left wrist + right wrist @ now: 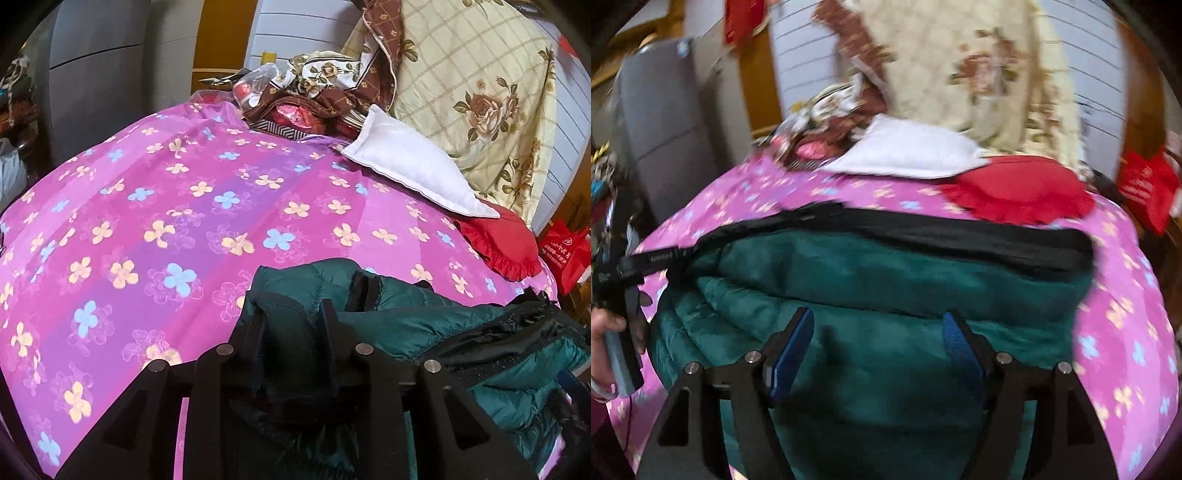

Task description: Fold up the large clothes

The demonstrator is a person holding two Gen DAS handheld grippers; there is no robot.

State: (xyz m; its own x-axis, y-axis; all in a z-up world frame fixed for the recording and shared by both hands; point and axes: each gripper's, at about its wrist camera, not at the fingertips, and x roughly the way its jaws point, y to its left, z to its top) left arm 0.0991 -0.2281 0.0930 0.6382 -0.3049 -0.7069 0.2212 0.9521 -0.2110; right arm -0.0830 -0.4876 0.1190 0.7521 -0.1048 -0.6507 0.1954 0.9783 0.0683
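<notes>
A dark green puffy jacket (pixel 424 314) with a black lining edge lies bunched on the near right part of the bed. My left gripper (pixel 291 317) has a thick fold of it filling the gap between its fingers and touching both pads. In the blurred right wrist view the jacket (pixel 886 280) is spread wide, with a black band (pixel 960 236) along its far edge. My right gripper (pixel 877 347) hovers over its near part, blue pads wide apart and nothing between them. At the left edge a hand (pixel 602 332) holds the other gripper at the jacket's black corner.
The bed has a pink flowered sheet (pixel 166 221). A white pillow (pixel 410 166) and a red frilled cushion (pixel 498 243) lie beyond the jacket. A floral quilt (pixel 472 92) and a cluttered pile (pixel 295 103) stand at the back. A red bag (pixel 565 254) hangs on the right, and grey cabinets (pixel 99 74) stand on the left.
</notes>
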